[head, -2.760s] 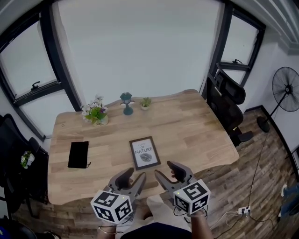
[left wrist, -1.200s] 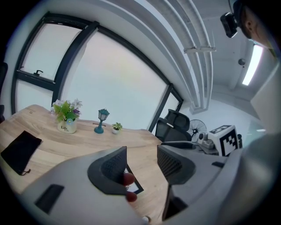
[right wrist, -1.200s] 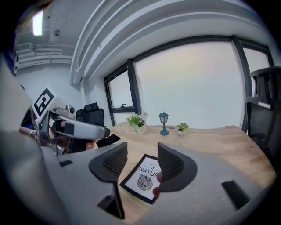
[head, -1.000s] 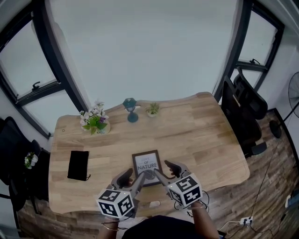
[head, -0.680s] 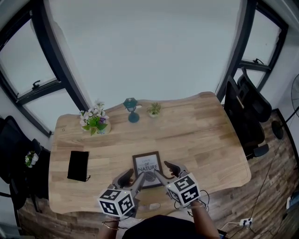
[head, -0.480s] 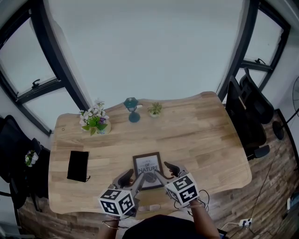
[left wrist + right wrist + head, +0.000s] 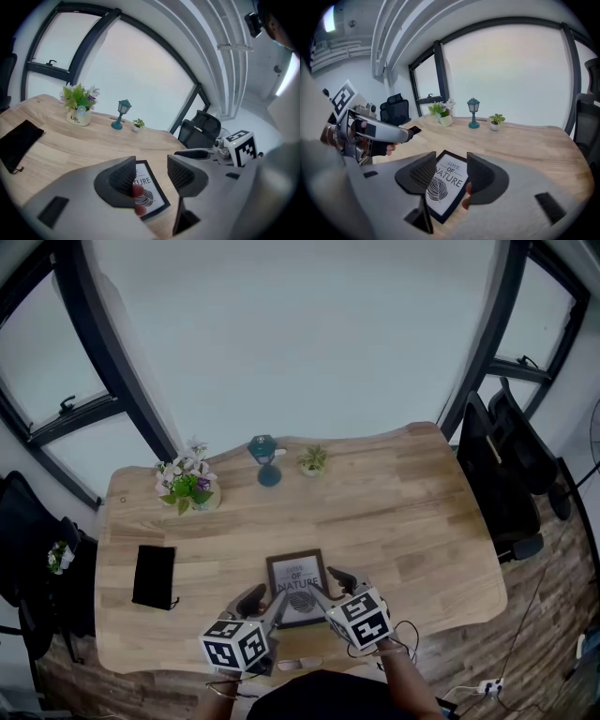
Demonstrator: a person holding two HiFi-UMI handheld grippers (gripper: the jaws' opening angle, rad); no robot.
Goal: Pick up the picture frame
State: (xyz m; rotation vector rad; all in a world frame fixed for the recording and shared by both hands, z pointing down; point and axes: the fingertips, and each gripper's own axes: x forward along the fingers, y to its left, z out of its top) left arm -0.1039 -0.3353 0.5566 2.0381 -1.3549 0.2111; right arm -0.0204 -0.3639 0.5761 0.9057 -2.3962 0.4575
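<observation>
The black-framed leaf-print picture frame (image 7: 297, 574) lies flat near the light wooden table's (image 7: 403, 512) front edge. The left gripper (image 7: 267, 601) and right gripper (image 7: 326, 589) are at its near corners, jaws apart and empty. A flat black pouch (image 7: 154, 576) lies well to the left. White-potted flowers (image 7: 187, 487) and a teal lantern figurine (image 7: 265, 460) stand along the far edge, with bare wood to the right.

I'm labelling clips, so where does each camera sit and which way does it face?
Head view: on the person's head, looking steeply down at the table; left gripper and right gripper show.
Left gripper view: on the left gripper, looking along its open jaws at the picture frame; right gripper shows.
Right gripper view: on the right gripper, open jaws over the frame; left gripper shows.
Gripper views share the frame.
</observation>
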